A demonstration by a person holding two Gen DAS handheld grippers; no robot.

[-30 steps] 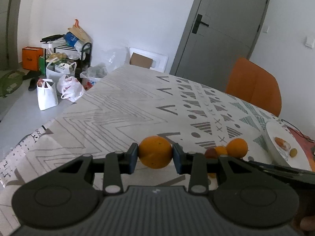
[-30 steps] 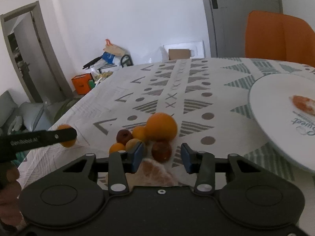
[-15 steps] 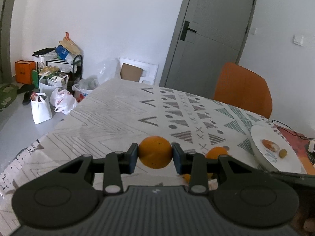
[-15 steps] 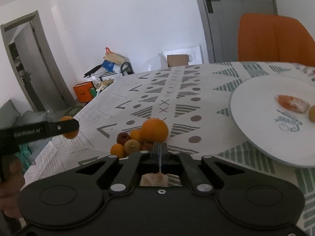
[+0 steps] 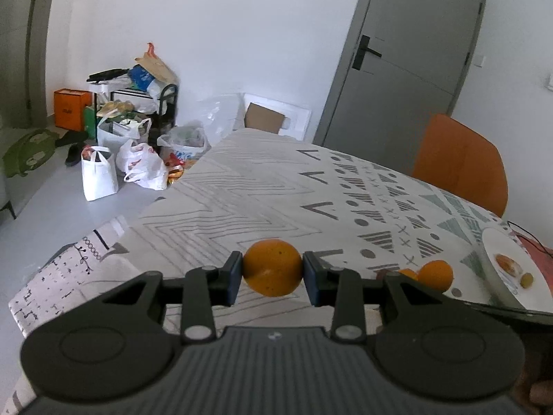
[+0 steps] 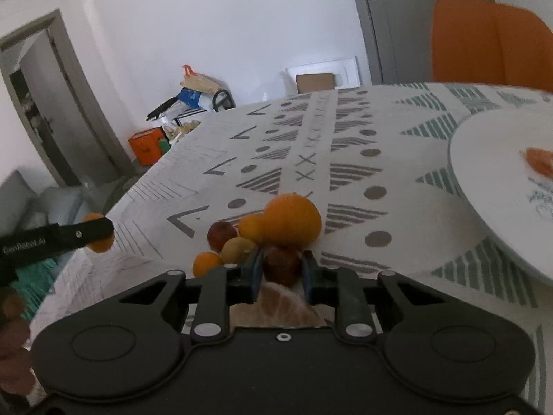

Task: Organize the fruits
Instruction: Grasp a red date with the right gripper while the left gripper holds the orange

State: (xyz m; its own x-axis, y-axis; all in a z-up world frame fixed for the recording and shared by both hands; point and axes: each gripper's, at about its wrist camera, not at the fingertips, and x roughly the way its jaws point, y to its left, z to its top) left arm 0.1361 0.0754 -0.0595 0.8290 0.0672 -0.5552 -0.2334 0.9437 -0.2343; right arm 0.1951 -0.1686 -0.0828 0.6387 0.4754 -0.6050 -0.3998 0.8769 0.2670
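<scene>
The left tongs grip an orange squarely between their two pads and hold it above the patterned tabletop, on the side of the fruit pile away from the white plate. The right tongs sit low at the near edge of that pile, their jaws straddling a dark red fruit; the blue pads appear to touch its sides, but whether they are truly clenched on it cannot be told from this view. Just behind the red fruit rises a large orange, with smaller orange, yellowish and red pieces crowded to the left of it, and a pale peeled segment lies just nearer than the pile, under the tongs. The plate, to the right of the pile, already carries a slice or two. The step in hand looks like picking the red fruit out of the heap. Done well, it means closing gently at the fruit's widest part, then lifting straight up before moving sideways, since the large orange leans close and may roll if nudged. The left tongs should keep their load level and clear of the pile meanwhile.
</scene>
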